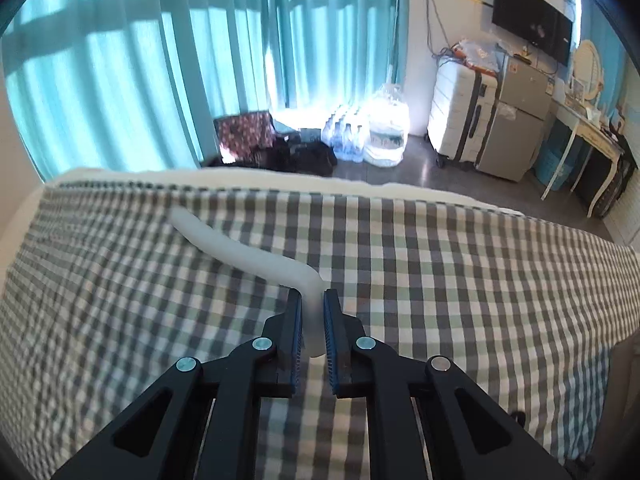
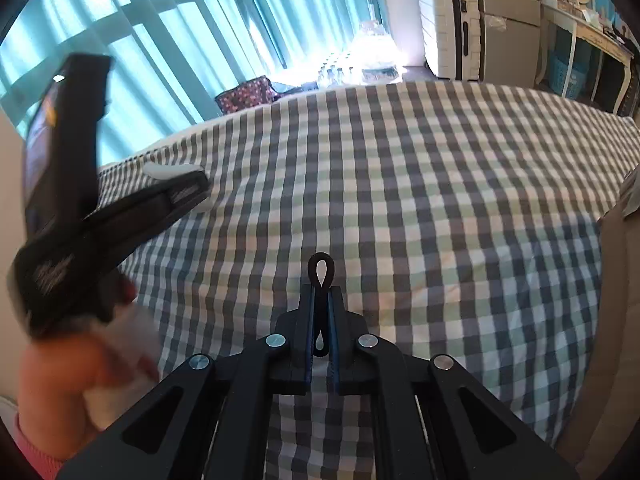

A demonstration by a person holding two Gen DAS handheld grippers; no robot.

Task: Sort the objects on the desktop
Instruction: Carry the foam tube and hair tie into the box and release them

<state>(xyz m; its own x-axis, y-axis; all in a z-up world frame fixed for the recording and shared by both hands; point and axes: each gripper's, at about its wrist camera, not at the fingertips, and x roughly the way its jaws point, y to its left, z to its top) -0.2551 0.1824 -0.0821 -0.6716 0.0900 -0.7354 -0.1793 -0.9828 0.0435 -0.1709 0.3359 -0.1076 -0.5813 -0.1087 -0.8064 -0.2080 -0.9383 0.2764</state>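
A long, curved white plastic piece (image 1: 240,252) lies across the grey-and-white checked cloth (image 1: 440,260), running off to the far left. My left gripper (image 1: 312,294) is shut on its near end, which is pinched between the blue pads. The right wrist view shows this same gripper (image 2: 198,190) at the left, held in a person's hand (image 2: 80,368), with the white piece (image 2: 168,170) sticking out beyond it. My right gripper (image 2: 321,289) is shut on a thin black loop (image 2: 321,256), whose rounded end pokes out past the fingertips just above the cloth (image 2: 440,200).
The checked surface drops off at its far edge (image 1: 280,184). Beyond it on the floor are a dark bag (image 1: 280,156), packs of water bottles (image 1: 348,136), a white suitcase (image 1: 456,116) and a small grey fridge (image 1: 516,120). Teal curtains (image 1: 120,80) hang behind them.
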